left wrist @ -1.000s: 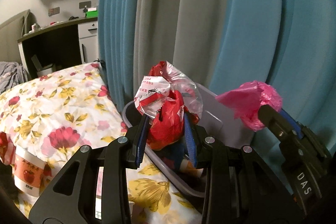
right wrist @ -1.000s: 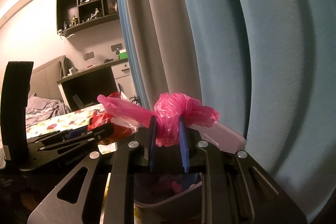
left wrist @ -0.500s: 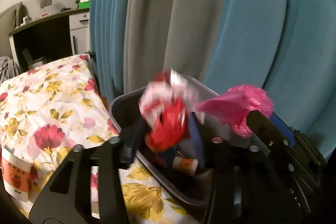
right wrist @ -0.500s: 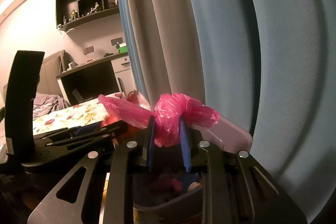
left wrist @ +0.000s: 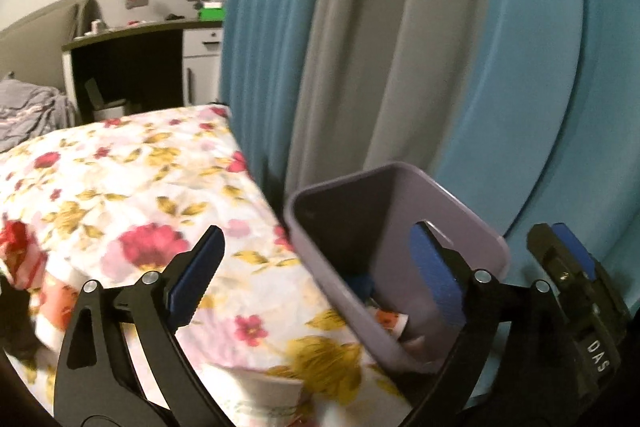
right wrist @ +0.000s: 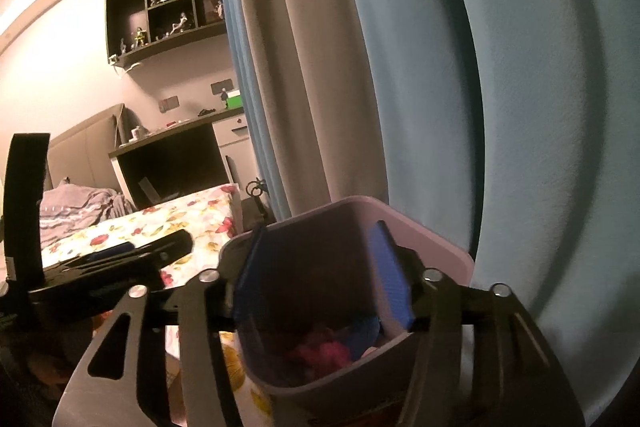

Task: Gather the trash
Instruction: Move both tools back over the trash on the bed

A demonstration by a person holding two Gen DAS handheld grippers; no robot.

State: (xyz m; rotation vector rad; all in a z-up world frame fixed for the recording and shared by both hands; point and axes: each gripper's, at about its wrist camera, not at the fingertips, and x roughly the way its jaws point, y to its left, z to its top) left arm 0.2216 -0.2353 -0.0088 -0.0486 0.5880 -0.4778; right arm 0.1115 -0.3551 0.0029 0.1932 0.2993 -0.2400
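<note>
Both my left gripper [left wrist: 316, 267] and right gripper [right wrist: 320, 267] hang spread and empty over the bin [right wrist: 440, 243]. Pink trash [right wrist: 324, 351] lies inside; I judge this drop done.

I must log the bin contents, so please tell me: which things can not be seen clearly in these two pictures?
- Left wrist view: most of the bin interior is hidden by its near wall and the left gripper.
- Right wrist view: pink trash at the bottom is dark and blurred.
- Left wrist view: the paper item below is blurred and partly cut off.

Trash [right wrist: 320, 351] deep in the bin [right wrist: 436, 239] is dim and blurred, its pieces indistinguishable.
</note>
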